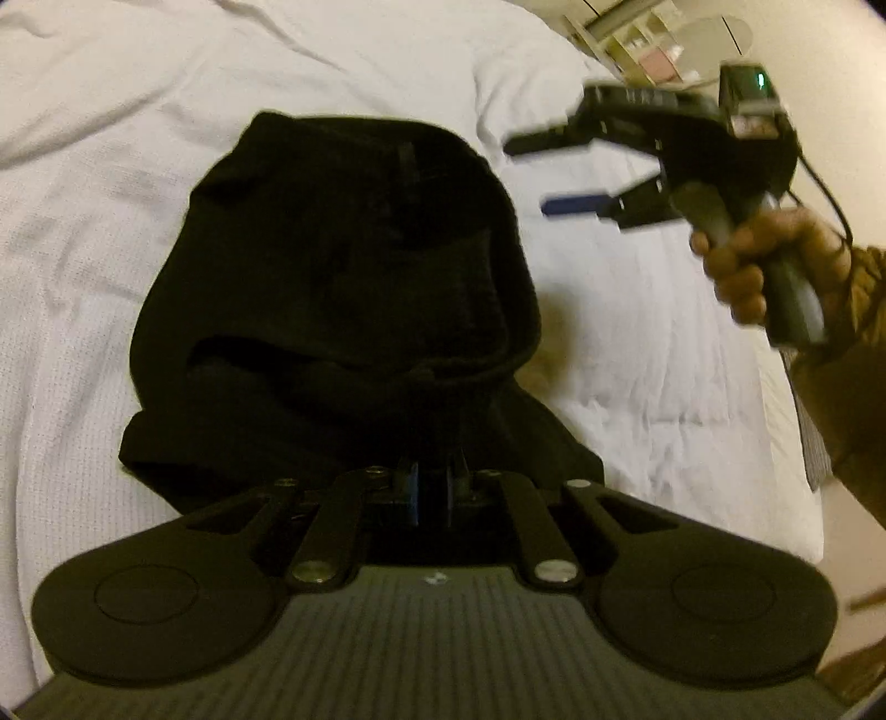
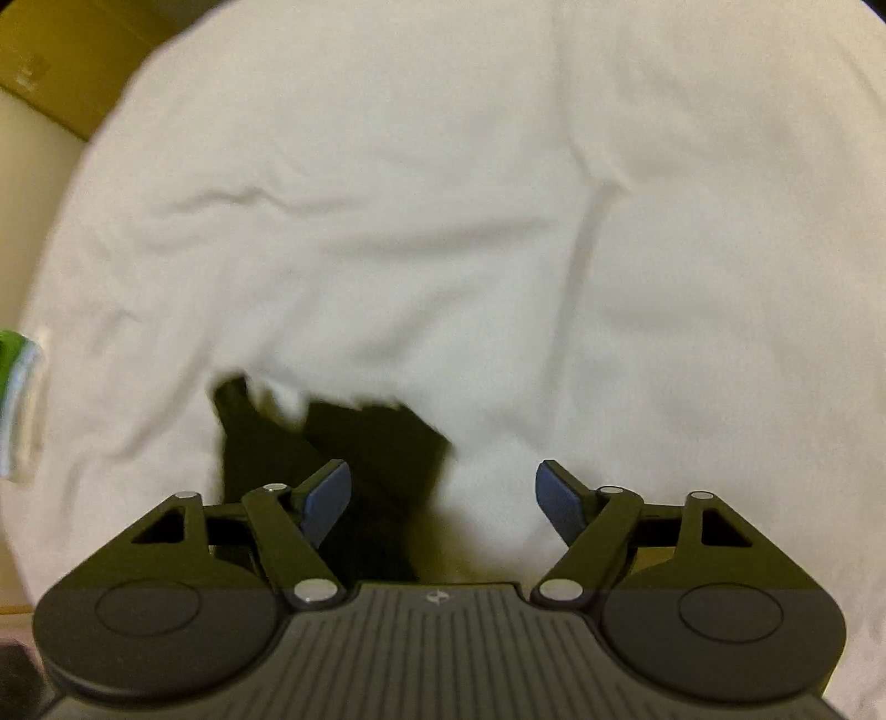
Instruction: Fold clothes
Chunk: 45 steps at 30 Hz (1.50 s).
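Observation:
A black garment (image 1: 343, 288) lies bunched and partly folded on a white bedspread (image 1: 111, 166). My left gripper (image 1: 432, 490) is shut on the garment's near edge, and the cloth rises into its closed blue pads. My right gripper (image 1: 529, 177) hovers to the right of the garment, above the bedspread, held by a person's hand (image 1: 742, 266). Its jaws stand wide apart with nothing between them. In the right wrist view the right gripper (image 2: 443, 482) points down at the bedspread (image 2: 443, 221), with a corner of the black garment (image 2: 332, 443) under its left finger (image 2: 326, 498).
The bed's right edge (image 1: 797, 443) runs down the right side in the left wrist view, with shelving (image 1: 637, 44) beyond its far corner. In the right wrist view a green and white object (image 2: 19, 387) sits at the bed's left edge, and a brown box (image 2: 55, 55) is at top left.

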Tool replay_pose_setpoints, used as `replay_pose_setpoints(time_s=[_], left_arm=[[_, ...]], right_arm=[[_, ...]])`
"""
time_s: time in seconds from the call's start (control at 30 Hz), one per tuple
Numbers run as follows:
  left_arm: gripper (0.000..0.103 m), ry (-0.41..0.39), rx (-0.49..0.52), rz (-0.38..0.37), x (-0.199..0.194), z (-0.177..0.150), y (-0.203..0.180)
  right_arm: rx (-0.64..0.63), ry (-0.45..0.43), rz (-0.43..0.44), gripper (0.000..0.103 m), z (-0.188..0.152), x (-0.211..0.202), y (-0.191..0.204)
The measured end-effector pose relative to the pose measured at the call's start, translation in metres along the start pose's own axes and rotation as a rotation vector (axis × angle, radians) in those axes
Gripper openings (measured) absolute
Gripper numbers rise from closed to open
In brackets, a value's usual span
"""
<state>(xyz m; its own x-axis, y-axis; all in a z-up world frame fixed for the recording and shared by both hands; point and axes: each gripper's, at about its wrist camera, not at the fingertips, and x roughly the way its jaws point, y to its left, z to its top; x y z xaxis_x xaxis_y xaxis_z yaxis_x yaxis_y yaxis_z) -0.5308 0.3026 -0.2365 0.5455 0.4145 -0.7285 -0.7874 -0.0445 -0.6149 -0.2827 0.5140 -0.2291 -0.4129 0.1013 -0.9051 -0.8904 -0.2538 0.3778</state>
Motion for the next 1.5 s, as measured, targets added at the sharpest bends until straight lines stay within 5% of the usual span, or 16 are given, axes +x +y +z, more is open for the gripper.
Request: replay_pose_setpoints(time_s=[0.3,0.33,0.4,0.43,0.47,0.77,0.97,1.13,1.27,1.5], left_arm=[[0.006,-0.039,-0.027,0.03,-0.003,-0.012,-0.006],[0.006,-0.043,-0.035,0.032,-0.004,-0.013,-0.006],[0.006,-0.054,-0.048,0.05,-0.008,-0.013,-0.005],[0.007,-0.059,-0.047,0.058,-0.009,-0.012,-0.006],[0.007,-0.07,-0.041,0.072,-0.014,-0.013,-0.009],[0.006,-0.069,0.026,0.122,-0.012,-0.008,-0.029],[0.006,-0.048,0.034,0.184,-0.025,-0.019,-0.042],[0.012,-0.069,-0.176,0.13,-0.053,-0.045,-0.031],[0.035,-0.113,-0.399,0.058,-0.077,-0.074,-0.016],[0.05,-0.253,-0.793,-0.09,-0.076,-0.099,0.012]], right_arm=[[-0.43,0.179,0.02,0.081,0.031,0.071,0.096],[-0.456,0.2,0.015,0.077,0.03,0.08,0.102],[-0.498,0.244,0.0,0.045,0.024,0.095,0.105],[-0.489,0.249,-0.003,0.024,0.019,0.098,0.102],[-0.476,0.251,-0.006,0.022,0.015,0.101,0.099],[-0.128,0.153,0.038,0.018,-0.025,0.044,0.032],[-0.01,0.145,0.049,0.017,-0.069,0.023,0.009],[0.036,0.129,0.08,0.017,-0.103,0.009,0.003],[0.027,0.105,0.073,0.016,-0.123,-0.002,-0.001],[-0.017,0.108,0.063,0.016,-0.145,-0.007,-0.011]])
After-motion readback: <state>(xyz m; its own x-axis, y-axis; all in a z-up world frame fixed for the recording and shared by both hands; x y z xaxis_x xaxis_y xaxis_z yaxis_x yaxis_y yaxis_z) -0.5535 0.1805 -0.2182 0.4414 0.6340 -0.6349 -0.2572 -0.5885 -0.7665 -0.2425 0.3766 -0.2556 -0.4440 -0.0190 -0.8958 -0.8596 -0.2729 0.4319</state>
